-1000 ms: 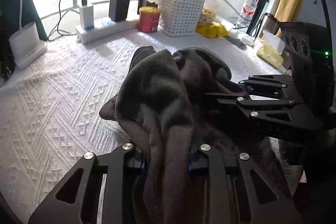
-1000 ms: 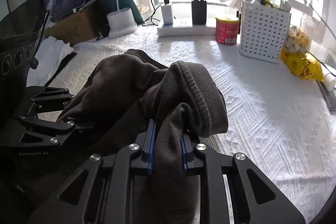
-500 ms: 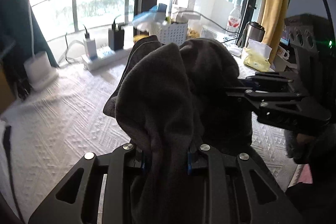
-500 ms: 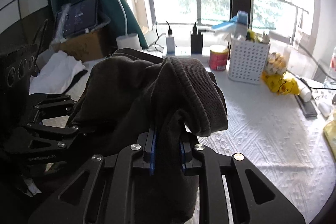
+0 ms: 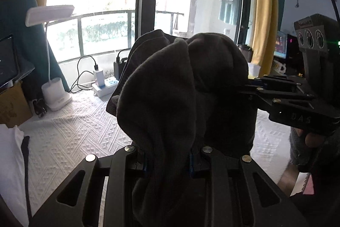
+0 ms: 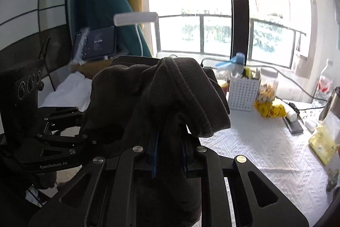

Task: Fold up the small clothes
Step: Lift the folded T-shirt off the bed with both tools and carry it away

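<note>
**Dark garment pinched in both grippers**

Left gripper (image 5: pixel 169 161): narrowed, blue pads clamped on a bunched fold of the dark grey garment (image 5: pixel 170 86). Right gripper (image 6: pixel 169 160): likewise narrowed, gripping a ribbed hem of the same garment, just to the right of the left one. Held aloft above the white-covered desk (image 6: pixel 265 154), cloth mounded over both grippers, in front of the white desk lamp (image 5: pixel 56 95).

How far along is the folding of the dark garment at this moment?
Early. No fold shows: the dark garment hangs bunched above the white textured cloth. In hand: left gripper and right gripper each clamp a bunch of it. Left: spreading it flat and every fold.
</note>
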